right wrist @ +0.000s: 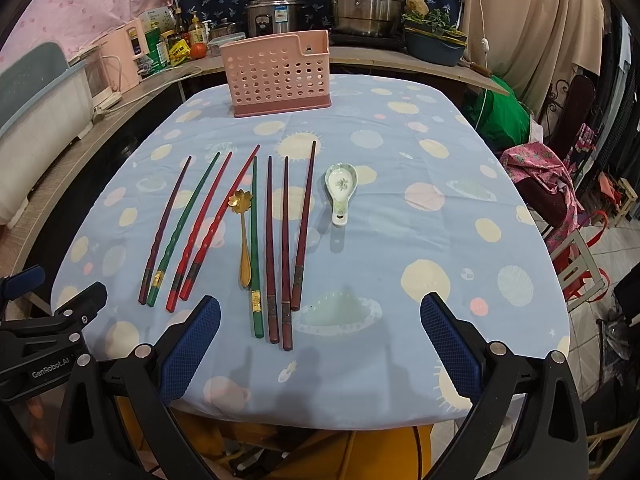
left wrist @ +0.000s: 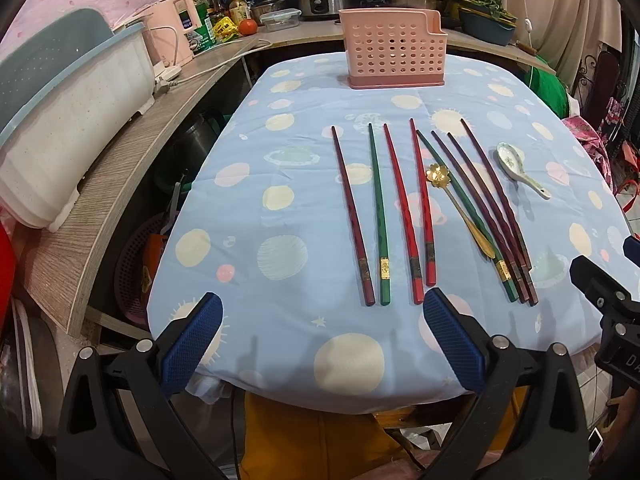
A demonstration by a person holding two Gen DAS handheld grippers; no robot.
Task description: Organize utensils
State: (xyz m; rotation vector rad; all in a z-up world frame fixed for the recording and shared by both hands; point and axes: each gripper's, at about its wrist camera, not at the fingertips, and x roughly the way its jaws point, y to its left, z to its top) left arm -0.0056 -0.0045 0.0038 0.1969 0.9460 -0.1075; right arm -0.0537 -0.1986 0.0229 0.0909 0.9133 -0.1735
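Note:
Several red, green and dark maroon chopsticks (left wrist: 400, 212) (right wrist: 224, 224) lie side by side on the blue patterned tablecloth (left wrist: 280, 200) (right wrist: 400, 248). A gold flower-bowl spoon (left wrist: 460, 208) (right wrist: 243, 236) lies among them. A white ceramic spoon (left wrist: 518, 170) (right wrist: 341, 190) lies to their right. A pink perforated utensil holder (left wrist: 394, 54) (right wrist: 278, 74) stands at the table's far end. My left gripper (left wrist: 322, 312) is open and empty over the near edge, just short of the chopstick handles. My right gripper (right wrist: 320, 312) is open and empty beside it, near the maroon handles.
A wooden counter (left wrist: 120, 160) runs along the left with a white dish rack (left wrist: 68, 120), a pink appliance (left wrist: 176, 28) and bottles. Steel pots (right wrist: 364, 0) and a rice cooker (right wrist: 276, 12) stand behind the holder. Cloth-covered chairs (right wrist: 548, 184) stand at the right.

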